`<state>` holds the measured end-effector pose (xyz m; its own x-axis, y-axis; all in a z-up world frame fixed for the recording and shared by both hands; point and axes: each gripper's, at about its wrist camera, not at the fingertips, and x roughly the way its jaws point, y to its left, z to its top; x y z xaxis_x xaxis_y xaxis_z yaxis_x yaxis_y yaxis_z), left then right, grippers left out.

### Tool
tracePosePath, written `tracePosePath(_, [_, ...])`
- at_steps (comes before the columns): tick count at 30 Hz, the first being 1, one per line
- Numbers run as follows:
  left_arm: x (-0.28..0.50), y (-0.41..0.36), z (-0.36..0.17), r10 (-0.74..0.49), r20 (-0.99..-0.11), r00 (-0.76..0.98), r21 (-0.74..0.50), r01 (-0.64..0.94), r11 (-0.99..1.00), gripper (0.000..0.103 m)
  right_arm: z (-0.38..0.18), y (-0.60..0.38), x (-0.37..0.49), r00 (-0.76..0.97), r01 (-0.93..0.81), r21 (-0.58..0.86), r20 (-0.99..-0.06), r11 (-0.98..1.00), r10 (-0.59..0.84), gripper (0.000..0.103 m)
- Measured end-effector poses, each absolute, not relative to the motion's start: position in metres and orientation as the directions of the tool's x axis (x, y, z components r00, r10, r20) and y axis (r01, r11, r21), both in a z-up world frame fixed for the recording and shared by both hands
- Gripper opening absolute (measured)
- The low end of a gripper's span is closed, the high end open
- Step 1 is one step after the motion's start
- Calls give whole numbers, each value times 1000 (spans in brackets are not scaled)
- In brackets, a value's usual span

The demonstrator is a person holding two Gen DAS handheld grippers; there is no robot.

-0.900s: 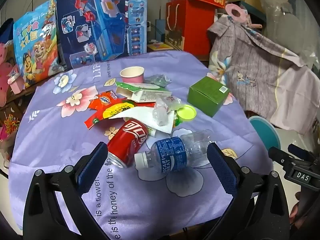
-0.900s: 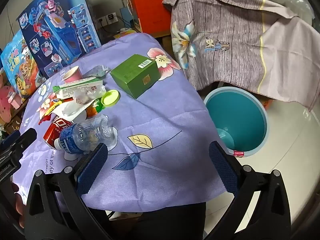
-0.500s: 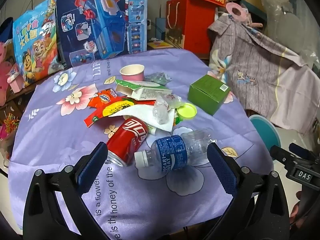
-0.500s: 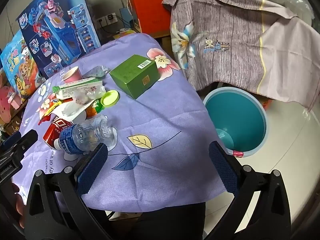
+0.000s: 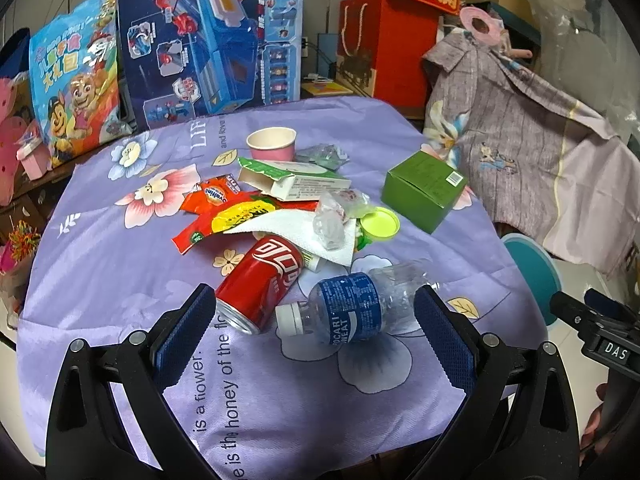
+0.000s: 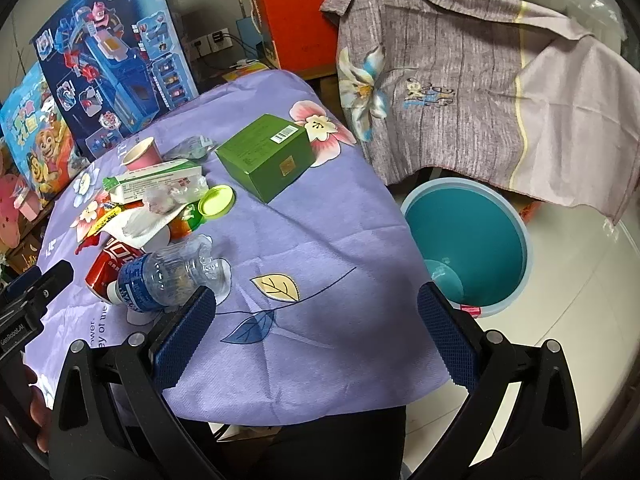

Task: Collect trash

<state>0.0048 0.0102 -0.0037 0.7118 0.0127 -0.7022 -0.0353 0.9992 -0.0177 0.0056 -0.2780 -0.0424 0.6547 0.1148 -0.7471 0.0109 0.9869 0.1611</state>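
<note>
The paper towel (image 5: 296,236) covered part of the snack wrappers (image 5: 224,216) and the far end of the Coca-Cola can (image 5: 262,280); an orange-and-green item (image 6: 185,225) beneath the towel could not be identified. The crumpled clear plastic (image 5: 330,220) was too shapeless to name more exactly. In the left wrist view the teal bin (image 6: 466,248) was mostly cut off by the table edge; the right wrist view showed its open mouth on the floor just beside the table.

The trash lay clustered on a table draped in a purple floral cloth (image 5: 100,272). The Pocari Sweat bottle (image 5: 348,308) lay on its side, touching the can, nearest the left gripper (image 5: 312,332). Farther back stood a pink paper cup (image 5: 272,144), an opened white-and-green carton (image 5: 292,178), a lime-green lid (image 5: 380,222) and a green box (image 5: 424,188), the box apart from the pile.

The left gripper was spread wide and grasped nothing, its pads flanking the can and bottle from the near side. The right gripper (image 6: 316,336) was likewise spread and unloaded, held over the near table corner between bottle and bin.

Behind the table stood a blue toy-set box (image 5: 208,40), a cartoon gift bag (image 5: 76,96) and red cartons (image 5: 388,44). A grey-lilac printed sheet (image 6: 480,68) hung over furniture at the right. The floor was pale tile (image 6: 580,280).
</note>
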Motion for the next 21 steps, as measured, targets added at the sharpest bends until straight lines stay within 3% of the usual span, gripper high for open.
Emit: tracePosePath(21, [8,16,3,14,-700,714,-27,-46,999,99,-37,-280,6,663,13,152,-741,988,105,97])
